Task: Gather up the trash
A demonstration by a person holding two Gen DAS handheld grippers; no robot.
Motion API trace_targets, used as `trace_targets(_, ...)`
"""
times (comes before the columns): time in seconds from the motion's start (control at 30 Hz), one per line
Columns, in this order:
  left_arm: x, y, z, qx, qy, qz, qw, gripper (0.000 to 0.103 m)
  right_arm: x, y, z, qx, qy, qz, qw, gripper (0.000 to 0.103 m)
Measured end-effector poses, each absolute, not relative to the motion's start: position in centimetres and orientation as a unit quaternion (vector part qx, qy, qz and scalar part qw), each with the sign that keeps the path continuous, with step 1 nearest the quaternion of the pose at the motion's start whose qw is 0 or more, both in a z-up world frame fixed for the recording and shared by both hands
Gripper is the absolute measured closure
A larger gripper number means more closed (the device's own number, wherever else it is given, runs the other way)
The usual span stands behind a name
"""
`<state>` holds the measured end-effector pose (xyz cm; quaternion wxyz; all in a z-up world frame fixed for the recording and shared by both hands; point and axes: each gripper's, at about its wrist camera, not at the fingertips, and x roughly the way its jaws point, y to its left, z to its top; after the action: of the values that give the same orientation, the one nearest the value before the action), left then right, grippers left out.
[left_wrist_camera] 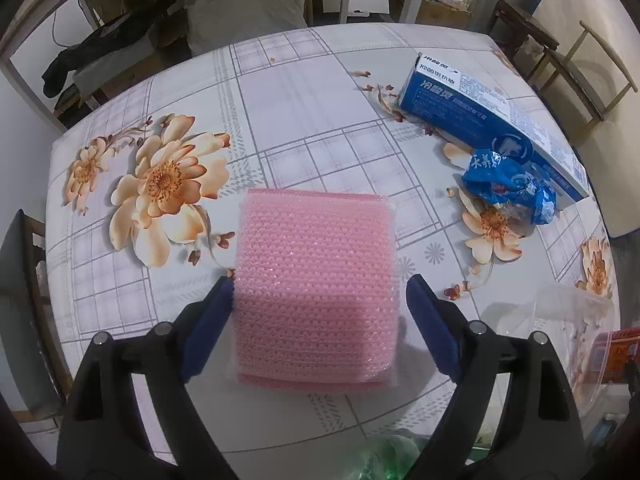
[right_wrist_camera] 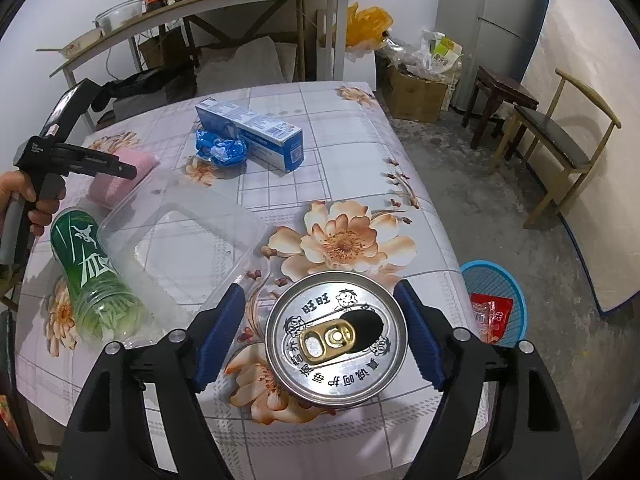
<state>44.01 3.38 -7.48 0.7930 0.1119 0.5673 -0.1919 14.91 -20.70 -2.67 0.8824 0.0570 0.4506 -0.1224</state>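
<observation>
A pink bubble-wrap packet (left_wrist_camera: 312,248) lies flat on the flowered tablecloth (left_wrist_camera: 304,92). My left gripper (left_wrist_camera: 322,284) straddles it, open: the left pad brushes its edge and the right pad stands clear. In the right wrist view an opened silver drink can (right_wrist_camera: 336,332) stands upright near the table's front edge. My right gripper (right_wrist_camera: 320,292) is open around it, with a gap at the left finger (right_wrist_camera: 224,328). A hand (right_wrist_camera: 24,196) holds the left gripper (right_wrist_camera: 100,166) over the pink packet (right_wrist_camera: 108,192).
A blue toothpaste box (right_wrist_camera: 256,128) and a crumpled blue wrapper (right_wrist_camera: 220,148) lie further back. A clear plastic container (right_wrist_camera: 180,240) and a green bottle (right_wrist_camera: 92,272) on its side lie left of the can. A blue basket (right_wrist_camera: 502,280) with a red wrapper (right_wrist_camera: 490,316) sits on the floor at right.
</observation>
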Motion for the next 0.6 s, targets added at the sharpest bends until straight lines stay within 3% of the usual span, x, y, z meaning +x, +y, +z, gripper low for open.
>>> trace_targets(0.6,45.0,3.7,-8.5,0.103,0.582,-0.178,0.787,0.019,14.8,-20.6,-3.0,0.061,0.455,-0.112,0.881,0.022)
